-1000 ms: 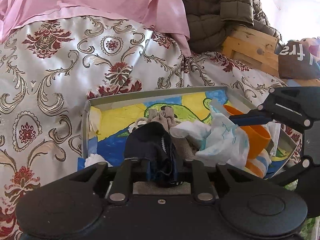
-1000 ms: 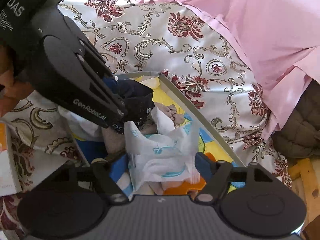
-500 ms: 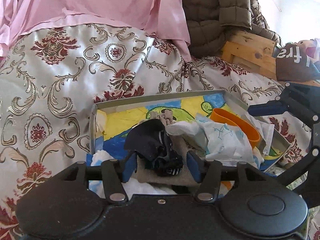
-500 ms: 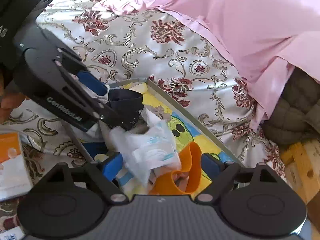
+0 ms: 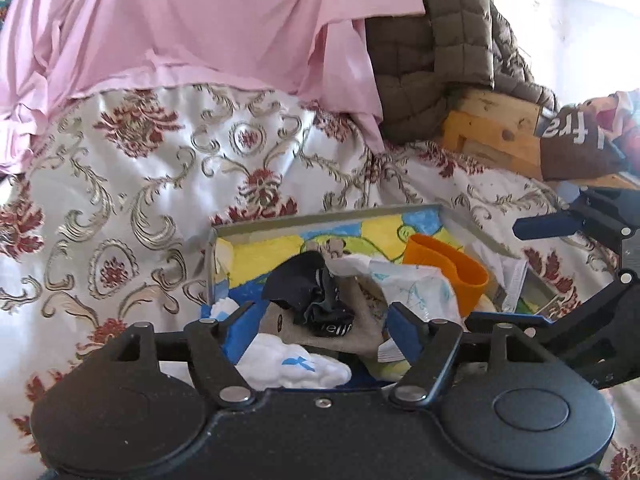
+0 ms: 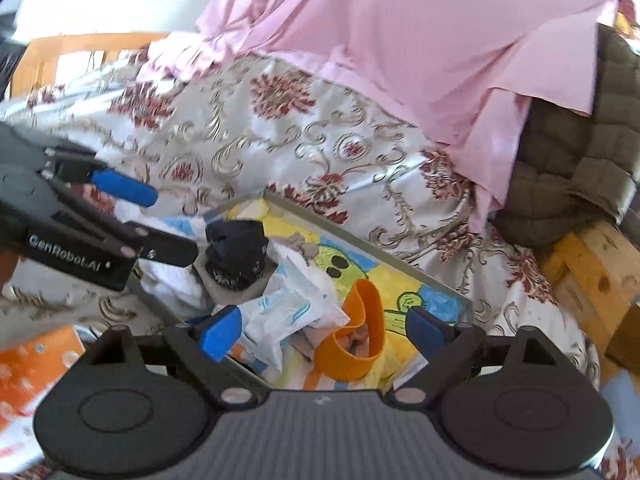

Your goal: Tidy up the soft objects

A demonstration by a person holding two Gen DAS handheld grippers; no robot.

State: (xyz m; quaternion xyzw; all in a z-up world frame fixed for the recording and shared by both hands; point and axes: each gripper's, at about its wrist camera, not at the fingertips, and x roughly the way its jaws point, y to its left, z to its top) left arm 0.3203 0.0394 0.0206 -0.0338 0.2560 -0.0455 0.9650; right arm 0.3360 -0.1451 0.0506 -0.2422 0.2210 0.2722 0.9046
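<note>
A shallow grey tray [image 5: 320, 219] [image 6: 362, 241] with a cartoon-painted bottom lies on the floral bedspread. Piled in it are a dark sock-like cloth [image 5: 310, 290] [image 6: 240, 250], a white diaper [image 5: 418, 286] [image 6: 296, 308], an orange band [image 5: 448, 266] [image 6: 366, 332], a grey cloth [image 5: 362, 322] and a white padded piece [image 5: 296, 368]. My left gripper [image 5: 322, 330] [image 6: 174, 224] hovers just before the dark cloth, its jaws opening, pads clear of it. My right gripper [image 6: 324, 332] [image 5: 528, 272] is opening too, above the diaper and band, touching neither.
A pink sheet [image 5: 180, 28] drapes the bed's far side. An olive quilted jacket [image 5: 432, 48] lies over a wooden frame [image 5: 492, 132]. A brown lettered cushion [image 5: 576, 144] sits at the right. An orange packet [image 6: 32, 364] lies left of the tray.
The left jaws let go of the dark cloth and the right jaws let go of the diaper; both spread wider. Both grippers drew back and upward from the tray, and the right one rolled.
</note>
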